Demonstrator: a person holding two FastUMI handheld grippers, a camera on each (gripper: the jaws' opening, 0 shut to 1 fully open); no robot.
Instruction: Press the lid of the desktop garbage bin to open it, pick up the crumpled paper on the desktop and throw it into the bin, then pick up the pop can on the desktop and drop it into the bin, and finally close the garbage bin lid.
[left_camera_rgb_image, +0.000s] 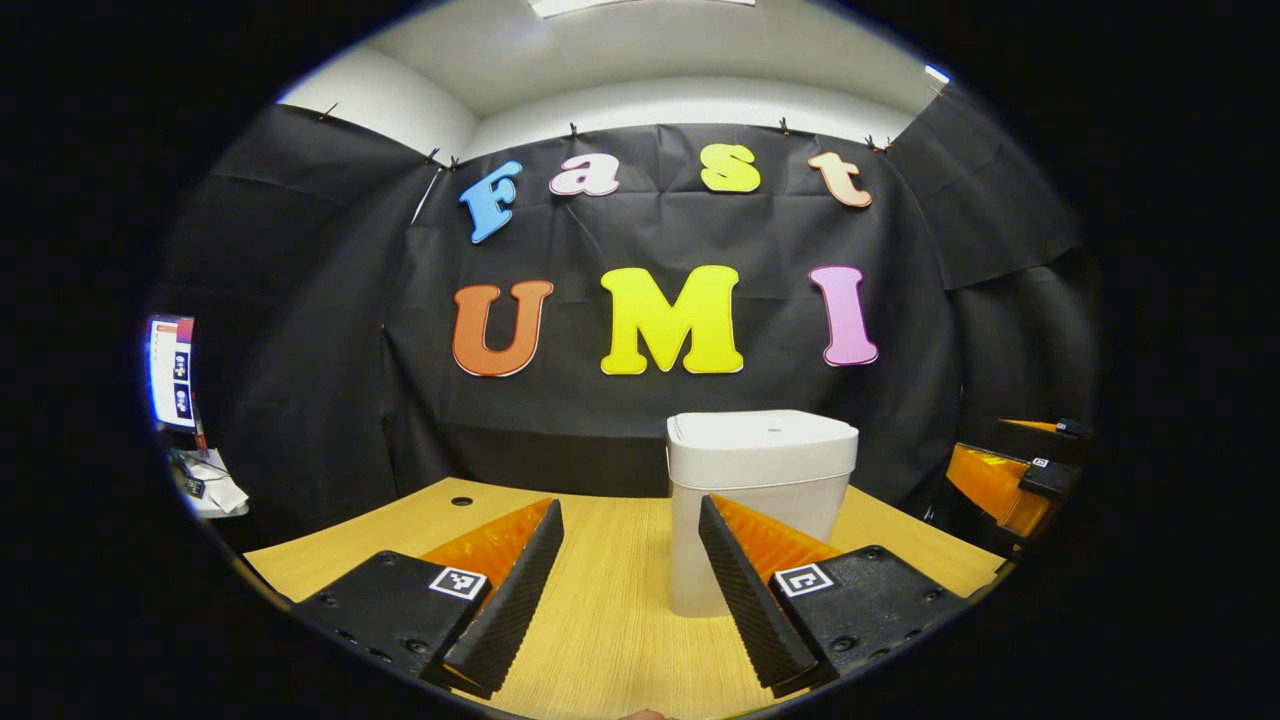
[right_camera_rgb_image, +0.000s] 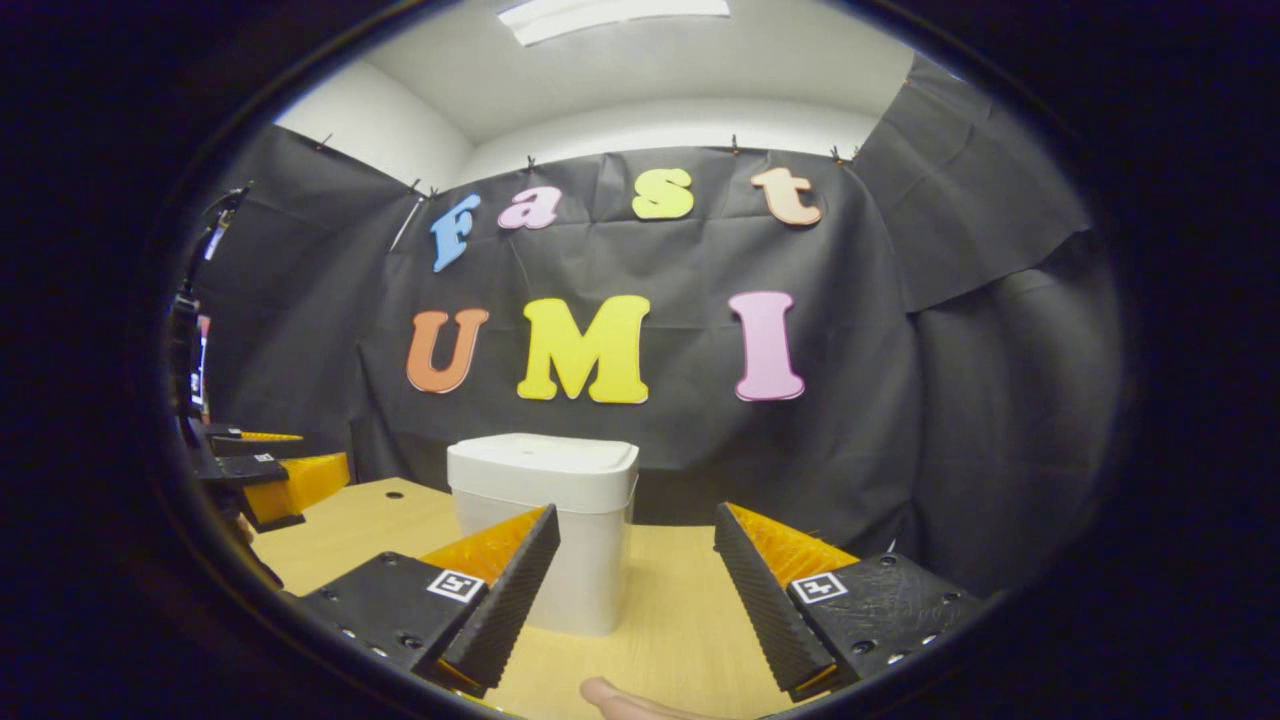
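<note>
Bin (left_camera_rgb_image: 760, 500) stands upright on the wooden counter (left_camera_rgb_image: 610, 620) against the black cloth wall, its lid (left_camera_rgb_image: 762, 440) down. Left hand-held gripper (left_camera_rgb_image: 630, 600) hovers with fingers spread wide, empty, the bin just ahead. Right hand-held gripper (right_camera_rgb_image: 635, 610) is likewise wide and empty, with the bin (right_camera_rgb_image: 560, 540) ahead to its left

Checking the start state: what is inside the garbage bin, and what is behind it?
The garbage bin has its lid shut, so its inside is covered and cannot be seen. Behind it hangs the black cloth wall; the tabletop behind the bin is hidden.
</note>
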